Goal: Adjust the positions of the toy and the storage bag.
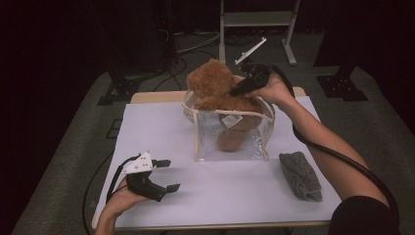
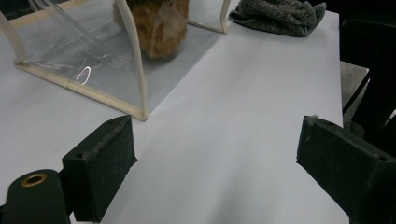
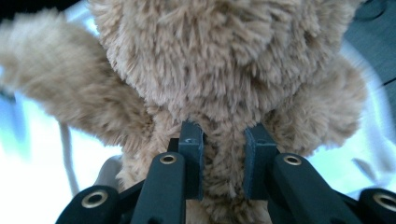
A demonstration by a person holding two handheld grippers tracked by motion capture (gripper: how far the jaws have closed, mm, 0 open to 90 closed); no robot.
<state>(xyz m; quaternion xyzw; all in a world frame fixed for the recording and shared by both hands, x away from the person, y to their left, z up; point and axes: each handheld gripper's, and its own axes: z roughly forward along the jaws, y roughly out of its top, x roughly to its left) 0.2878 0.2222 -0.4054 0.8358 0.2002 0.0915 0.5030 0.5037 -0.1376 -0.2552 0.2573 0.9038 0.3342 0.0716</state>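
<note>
Left tongs point(image 1: 165, 175) nearest, low over the front-left part of the white worktop point(image 1: 161, 127), jaws wide apart, nothing between them; in the left gripper view only bare worktop lies between the pads. Right tongs point(image 1: 235, 91) reach in from the right at the back, clamped on the fluffy brown plush teddy bear point(image 1: 215, 85); the right gripper view shows both pads point(image 3: 191, 158) sunk into fur on a narrow fold of the body. Bear sits half inside the clear plastic pouch with cream piping point(image 1: 230, 139), which stands upright mid-worktop toward the far edge: head and shoulders above the open rim, lower body and a white tag visible through the front wall. Judged step: seating the bear into the pouch or drawing it out, cannot say which. Either way, keep the pinch deep, move straight along the pouch's opening, and bring the idle left tongs to steady the rim, since the soft walls would likely buckle or drag. Grey knitted cloth point(image 1: 300, 175) lies folded near the front-right corner, well apart from the pouch.
</note>
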